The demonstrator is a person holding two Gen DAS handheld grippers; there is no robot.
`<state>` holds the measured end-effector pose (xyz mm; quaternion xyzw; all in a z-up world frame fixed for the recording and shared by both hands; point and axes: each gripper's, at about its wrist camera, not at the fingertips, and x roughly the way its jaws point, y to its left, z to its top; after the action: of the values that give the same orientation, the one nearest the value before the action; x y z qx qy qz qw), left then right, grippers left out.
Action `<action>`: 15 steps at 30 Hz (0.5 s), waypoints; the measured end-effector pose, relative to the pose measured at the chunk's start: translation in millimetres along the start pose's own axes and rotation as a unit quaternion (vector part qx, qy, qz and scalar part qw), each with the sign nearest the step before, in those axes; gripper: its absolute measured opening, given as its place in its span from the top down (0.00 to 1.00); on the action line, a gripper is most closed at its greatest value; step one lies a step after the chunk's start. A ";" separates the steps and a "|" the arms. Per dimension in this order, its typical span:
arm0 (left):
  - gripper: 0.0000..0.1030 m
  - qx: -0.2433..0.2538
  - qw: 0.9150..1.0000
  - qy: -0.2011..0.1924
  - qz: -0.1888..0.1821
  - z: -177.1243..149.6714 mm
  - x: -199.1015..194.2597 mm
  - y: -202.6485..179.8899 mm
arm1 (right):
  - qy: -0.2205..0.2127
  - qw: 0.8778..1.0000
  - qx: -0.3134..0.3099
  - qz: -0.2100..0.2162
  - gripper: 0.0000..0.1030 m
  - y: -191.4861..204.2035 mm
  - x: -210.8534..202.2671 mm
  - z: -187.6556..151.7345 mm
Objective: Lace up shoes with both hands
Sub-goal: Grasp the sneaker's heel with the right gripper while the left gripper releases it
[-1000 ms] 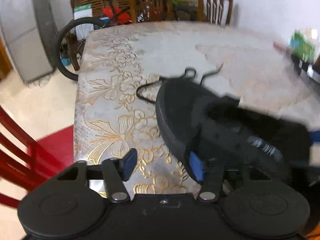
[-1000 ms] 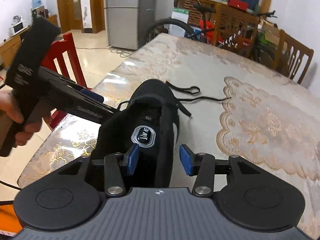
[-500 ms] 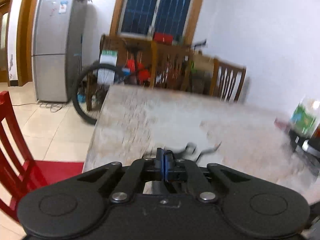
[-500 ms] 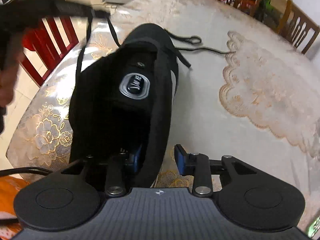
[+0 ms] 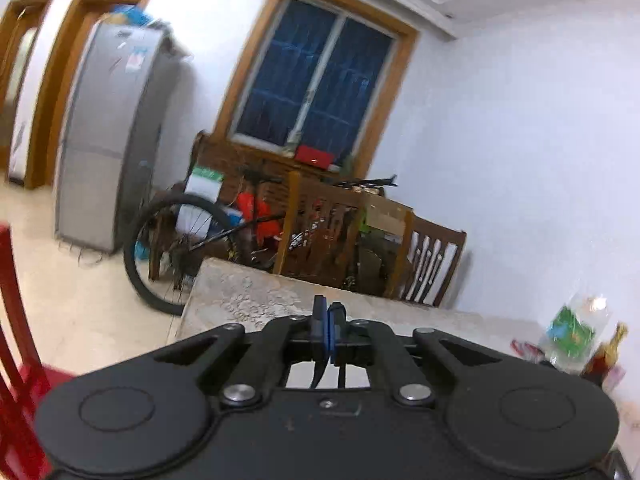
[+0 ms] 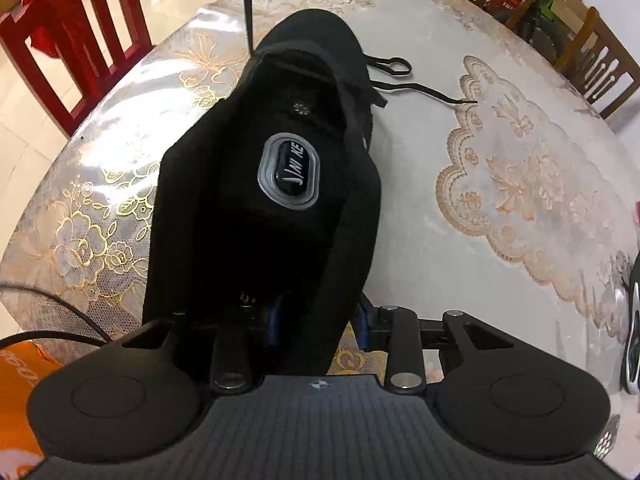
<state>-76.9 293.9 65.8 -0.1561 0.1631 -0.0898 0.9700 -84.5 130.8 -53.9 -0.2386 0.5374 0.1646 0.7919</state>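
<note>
A black shoe lies on the floral-clothed table, toe pointing away, with its tongue badge up. My right gripper points down at the heel, shut on the shoe's right side wall, one pad inside and one outside. One black lace runs taut from the shoe's left side up out of the picture. The other lace end lies loose on the cloth. My left gripper is raised above the table, pads together, with thin black lace strands hanging beneath them.
A red chair stands at the table's left side and wooden chairs at the far end. A bicycle and a fridge are beyond. A bottle stands at the right; a black-and-white item lies at the table's right edge.
My left gripper closed beside the shoe and rose, tilting up toward the room, drawing a lace taut. My right gripper lowered over the heel and closed onto the shoe's side wall.
</note>
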 end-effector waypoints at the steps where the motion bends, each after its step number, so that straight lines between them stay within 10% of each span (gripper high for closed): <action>1: 1.00 -0.005 1.000 0.003 0.005 1.6 0.4 4.1 | 0.000 1.000 -0.005 -0.002 0.67 1.8 -0.7 -0.1; 7: 1.00 0.031 0.990 -0.135 0.005 65.6 -43.2 -7.2 | 0.009 1.000 -0.012 -0.003 0.71 7.2 2.7 4.9; 15: 1.00 0.085 0.977 -0.194 -0.022 149.0 -65.1 -34.9 | 0.017 1.000 -0.018 -0.009 0.70 9.3 4.5 8.6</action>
<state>-90.4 316.7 229.9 -0.0914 -0.0399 -0.0922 0.9907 -81.1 143.3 -57.2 -0.2604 0.5458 0.1633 0.7795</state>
